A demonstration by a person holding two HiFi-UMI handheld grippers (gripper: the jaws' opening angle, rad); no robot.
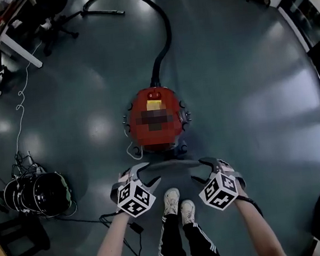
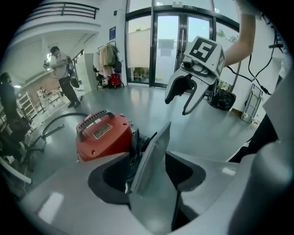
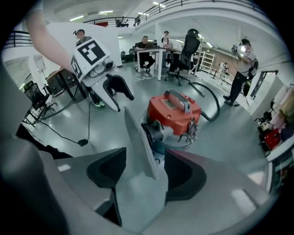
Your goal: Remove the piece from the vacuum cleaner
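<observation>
A red canister vacuum cleaner (image 1: 156,119) sits on the floor ahead of my feet, its black hose (image 1: 164,28) curving away behind it. A flat grey piece (image 1: 172,167) hangs in the air just in front of the vacuum, clear of it. My left gripper (image 1: 143,175) is shut on its left end and my right gripper (image 1: 204,171) on its right end. In the left gripper view the piece (image 2: 154,160) stands edge-on between the jaws, with the vacuum (image 2: 103,133) behind and the right gripper (image 2: 178,106) beyond. The right gripper view shows the same piece (image 3: 140,142), the vacuum (image 3: 174,112) and the left gripper (image 3: 123,103).
A dark cable reel (image 1: 39,193) with loose cords lies at the left. A white table leg (image 1: 20,48) and office chairs stand at the far left. My shoes (image 1: 176,200) are just behind the grippers. People stand at desks (image 3: 156,53) farther off.
</observation>
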